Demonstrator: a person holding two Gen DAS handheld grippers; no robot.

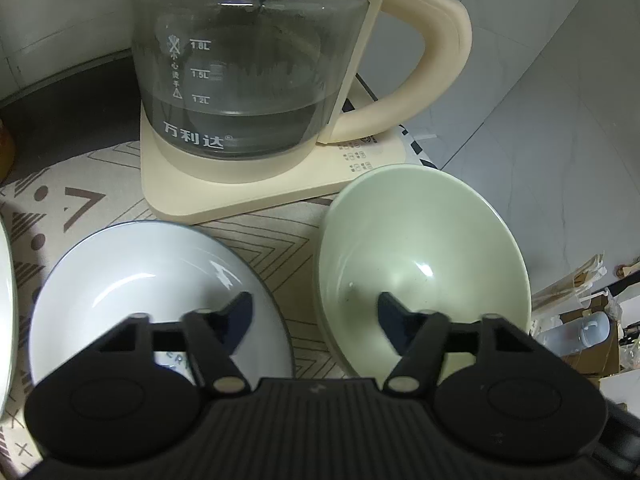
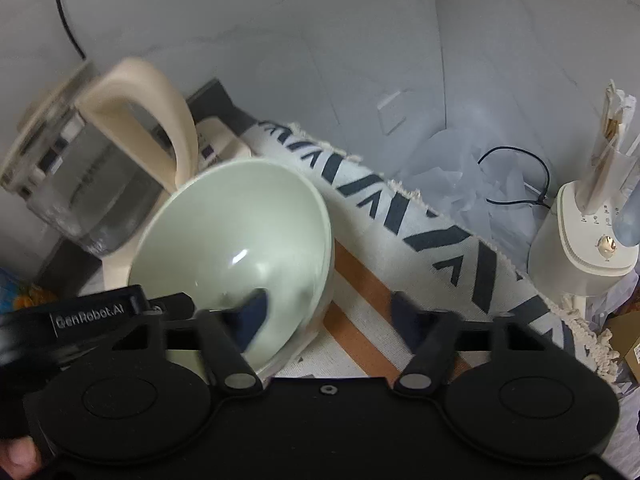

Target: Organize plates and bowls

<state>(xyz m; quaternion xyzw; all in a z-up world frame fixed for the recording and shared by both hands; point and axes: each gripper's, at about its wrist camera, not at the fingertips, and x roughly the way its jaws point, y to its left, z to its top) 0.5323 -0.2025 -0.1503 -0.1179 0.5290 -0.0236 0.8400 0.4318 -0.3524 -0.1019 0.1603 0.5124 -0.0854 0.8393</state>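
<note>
A pale green bowl (image 1: 420, 264) sits on the patterned mat (image 1: 256, 240), beside a white bowl with a dark rim (image 1: 160, 292). My left gripper (image 1: 316, 312) hangs over both with its jaws apart: one fingertip (image 1: 240, 308) is over the white bowl's inside, the other over the green bowl's inside. In the right wrist view my right gripper (image 2: 328, 312) straddles the green bowl's (image 2: 240, 232) near wall. One fingertip (image 2: 256, 308) is inside the bowl and the other is outside over the mat, clear of the wall. Neither gripper presses on anything.
A glass kettle with a cream handle (image 1: 256, 80) stands on its cream base (image 1: 240, 192) just behind the bowls. Another dish's rim (image 1: 6, 300) shows at far left. The mat's fringed edge (image 2: 460, 240) drops off to the right, with a cream appliance (image 2: 580, 248) and a black cable (image 2: 516, 196) beyond.
</note>
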